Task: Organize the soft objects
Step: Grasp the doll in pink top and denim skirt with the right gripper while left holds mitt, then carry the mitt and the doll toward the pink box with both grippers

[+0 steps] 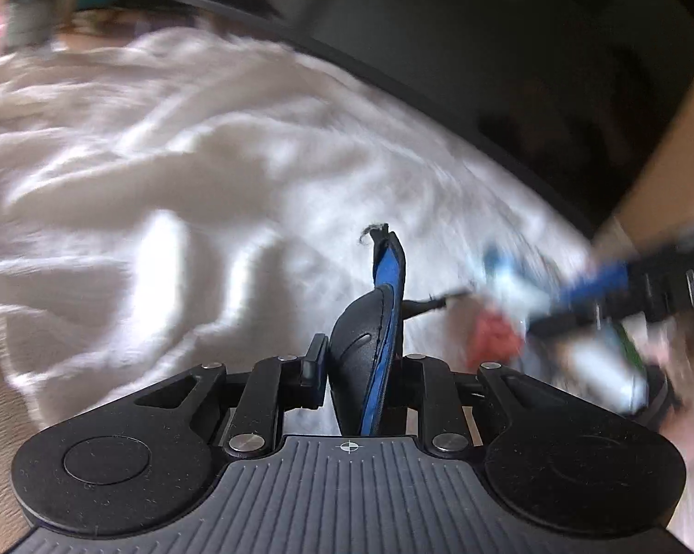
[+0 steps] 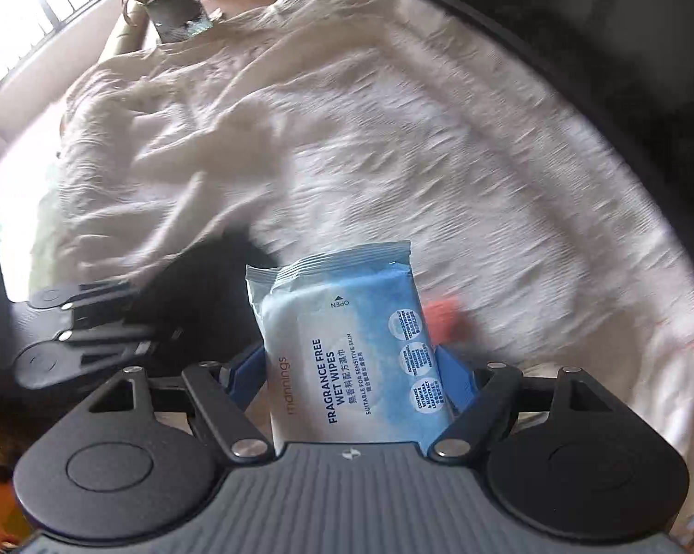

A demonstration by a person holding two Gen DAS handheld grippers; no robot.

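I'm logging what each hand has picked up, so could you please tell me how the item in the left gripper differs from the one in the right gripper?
The left gripper holds a black and blue padded object, edge-on and narrow; the right gripper holds a wet wipes pack, its broad printed face to the camera. The padded object is dark with no visible print; the pack is pale blue and white with text. Both are clamped above the white blanket.

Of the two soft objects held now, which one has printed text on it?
The blue-and-white plastic pack of wet wipes, clamped in the right hand-held gripper, carries printed text. The black padded item with blue lining in the left hand-held gripper shows none.
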